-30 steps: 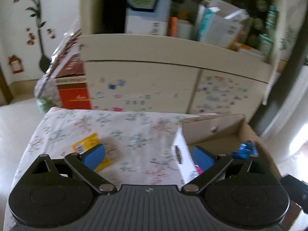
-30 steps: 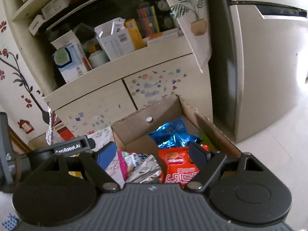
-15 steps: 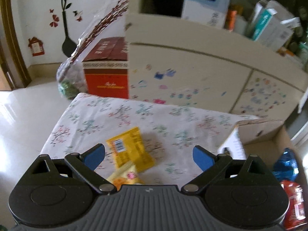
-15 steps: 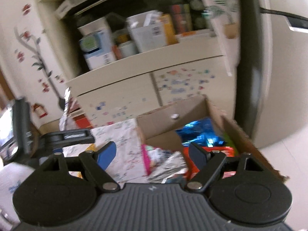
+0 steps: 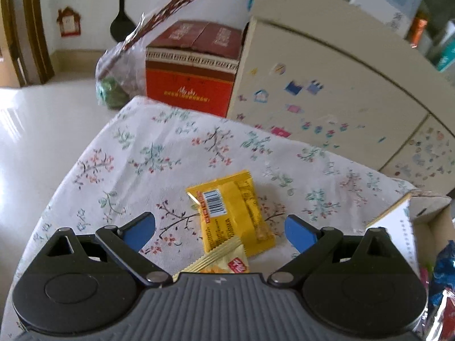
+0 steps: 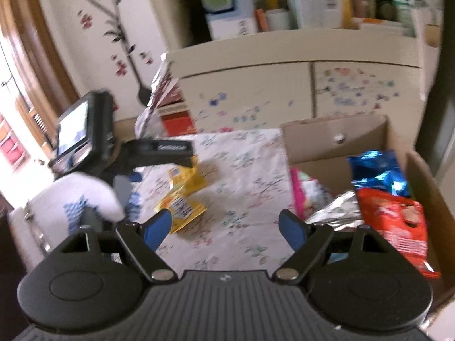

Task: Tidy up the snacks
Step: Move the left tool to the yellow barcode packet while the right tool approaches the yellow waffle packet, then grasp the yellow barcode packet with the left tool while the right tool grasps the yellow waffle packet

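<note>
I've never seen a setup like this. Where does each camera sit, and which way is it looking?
Left wrist: sits on the left gripper, looking forward and down at a yellow packet on the tablecloth.
Right wrist: sits on the right gripper, facing the tablecloth, the box, the left gripper and a gloved hand.
Both share the packet, tablecloth and cupboard.

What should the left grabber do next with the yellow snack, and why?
Probably lower the left gripper straight down and close on the yellow packet. It is open and empty, and the packet lies flat on the flowered cloth right between its fingers, while other snacks already sit in the cardboard box.
</note>
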### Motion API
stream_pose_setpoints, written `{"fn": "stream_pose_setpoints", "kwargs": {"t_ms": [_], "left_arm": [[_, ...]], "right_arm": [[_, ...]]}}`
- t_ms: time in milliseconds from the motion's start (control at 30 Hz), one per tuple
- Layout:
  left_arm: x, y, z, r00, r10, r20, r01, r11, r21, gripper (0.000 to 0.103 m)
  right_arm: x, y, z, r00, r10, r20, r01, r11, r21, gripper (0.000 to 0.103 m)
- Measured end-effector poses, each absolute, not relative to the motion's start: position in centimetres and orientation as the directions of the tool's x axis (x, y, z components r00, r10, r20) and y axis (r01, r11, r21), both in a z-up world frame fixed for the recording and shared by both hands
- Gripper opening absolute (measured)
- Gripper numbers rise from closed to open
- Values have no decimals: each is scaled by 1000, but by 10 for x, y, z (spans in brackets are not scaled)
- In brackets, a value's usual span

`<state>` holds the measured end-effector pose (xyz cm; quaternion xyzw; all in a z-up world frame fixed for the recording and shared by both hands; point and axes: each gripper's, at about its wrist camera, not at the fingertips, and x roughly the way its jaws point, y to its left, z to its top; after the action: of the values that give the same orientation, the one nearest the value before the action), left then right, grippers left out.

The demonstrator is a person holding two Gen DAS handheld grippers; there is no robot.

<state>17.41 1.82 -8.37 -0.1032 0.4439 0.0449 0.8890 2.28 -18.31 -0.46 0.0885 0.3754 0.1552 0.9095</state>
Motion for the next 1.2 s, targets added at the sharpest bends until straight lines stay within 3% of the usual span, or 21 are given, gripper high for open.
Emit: {"fn": "stream_pose_setpoints", "kwargs": {"t_ms": [533,1000,1200], "left_arm": [[186,25,-111,578,-11,-816,-230,957,-175,100],[166,44,-114,515,131,-847,-288,957,-27,102],[148,75,-111,467,131,-874,-309,951,-22,102]], "right_arm": [[37,-160,-23,612,394,-685,-266,919,291,83],[43,-161,-23,617,396,-680,-263,918,296,83],[53,-147,-32,586,442,-679,-318,896,309,83]]}}
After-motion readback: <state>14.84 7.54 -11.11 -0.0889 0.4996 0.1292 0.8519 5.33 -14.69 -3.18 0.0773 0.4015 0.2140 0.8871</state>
